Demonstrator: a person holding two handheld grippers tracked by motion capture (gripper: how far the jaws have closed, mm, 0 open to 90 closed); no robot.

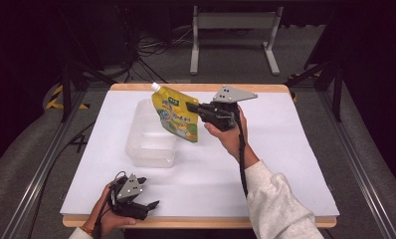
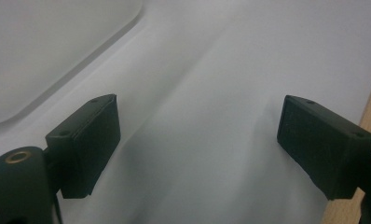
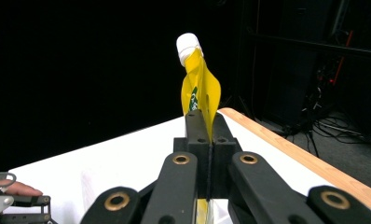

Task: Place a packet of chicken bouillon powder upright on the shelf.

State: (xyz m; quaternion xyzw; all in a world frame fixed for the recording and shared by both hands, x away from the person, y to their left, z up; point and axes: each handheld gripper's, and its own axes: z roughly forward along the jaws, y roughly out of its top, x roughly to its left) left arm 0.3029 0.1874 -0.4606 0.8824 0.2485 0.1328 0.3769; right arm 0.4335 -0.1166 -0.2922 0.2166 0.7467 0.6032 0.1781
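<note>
Yellow spouted pouch [image 1: 178, 115] clamped in right claw [image 1: 198, 110] above clear plastic container [image 1: 150, 135]; left claw [image 1: 147, 205], jaws apart, at near-left desk [image 1: 285, 164] edge

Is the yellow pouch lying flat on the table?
No, the right gripper holds the yellow pouch up in the air above the clear tub.

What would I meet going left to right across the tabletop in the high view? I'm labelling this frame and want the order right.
Left tool, at the near edge → clear plastic container → yellow spouted pouch, held up off the table → right tool, shut on the pouch's edge.
</note>
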